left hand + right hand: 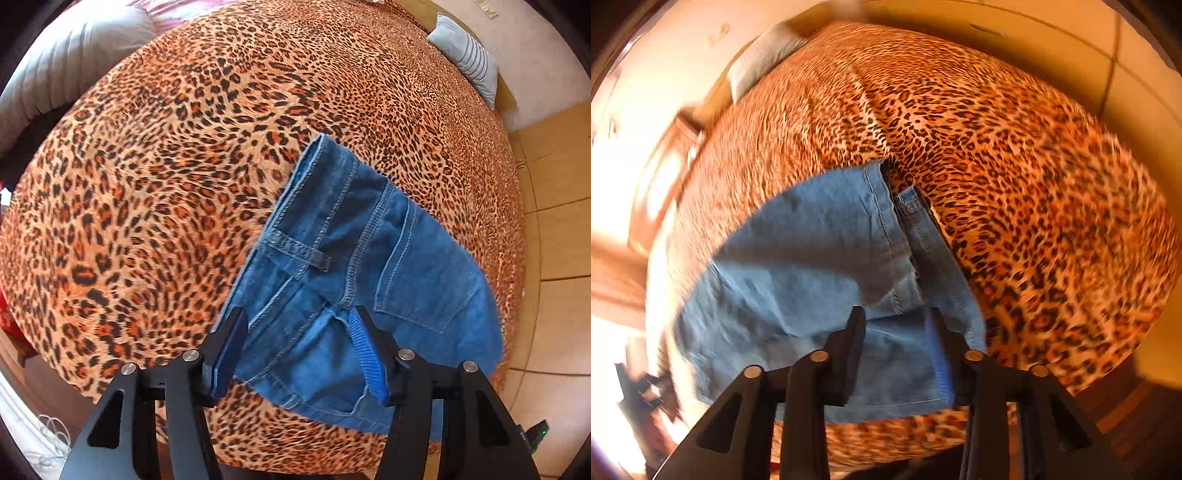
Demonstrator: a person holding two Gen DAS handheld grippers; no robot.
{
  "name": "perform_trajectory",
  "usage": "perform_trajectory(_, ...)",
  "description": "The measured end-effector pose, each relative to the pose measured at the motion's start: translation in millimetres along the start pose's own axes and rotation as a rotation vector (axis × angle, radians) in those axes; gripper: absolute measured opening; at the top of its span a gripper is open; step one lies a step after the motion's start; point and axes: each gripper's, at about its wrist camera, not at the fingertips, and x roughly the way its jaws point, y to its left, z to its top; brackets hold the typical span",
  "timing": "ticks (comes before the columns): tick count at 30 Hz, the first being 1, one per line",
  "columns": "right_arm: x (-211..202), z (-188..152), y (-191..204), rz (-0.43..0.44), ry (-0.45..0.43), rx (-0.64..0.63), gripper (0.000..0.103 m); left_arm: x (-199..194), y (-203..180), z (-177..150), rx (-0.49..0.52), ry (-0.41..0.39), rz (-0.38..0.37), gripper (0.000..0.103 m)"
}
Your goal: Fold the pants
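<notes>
Blue denim pants lie folded on a leopard-print bedspread. In the left wrist view the waistband, a belt loop and a back pocket show. My left gripper hovers open over the waistband end, with nothing between its fingers. In the right wrist view the pants look paler and blurred. My right gripper is open above the denim near its right edge, holding nothing.
The bedspread covers a bed near a tiled floor. A striped grey pillow lies at the far right, and a grey quilt at the far left. A white pillow shows in the right wrist view.
</notes>
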Motion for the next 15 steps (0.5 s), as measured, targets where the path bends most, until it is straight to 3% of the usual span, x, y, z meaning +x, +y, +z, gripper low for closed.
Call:
perform_trajectory(5,31,-2,-7,0.182,0.082,0.238,0.043,51,1,9,-0.055,0.077,-0.034,0.058)
perform_trajectory(8,51,-5,-5,0.171,0.114,0.295,0.046,85,6,24,-0.086,0.112,-0.019,0.058)
perform_trajectory(13,74,1,-4,0.173,0.095,0.385,0.047,117,-2,47,-0.078,0.111,0.047,0.056)
perform_trajectory(14,80,1,-3,0.179,0.108,0.396,0.047,116,-7,48,-0.066,0.106,0.065,0.054)
perform_trajectory(15,86,2,0,0.180,0.120,0.395,0.047,115,-11,50,-0.056,0.102,0.096,0.043)
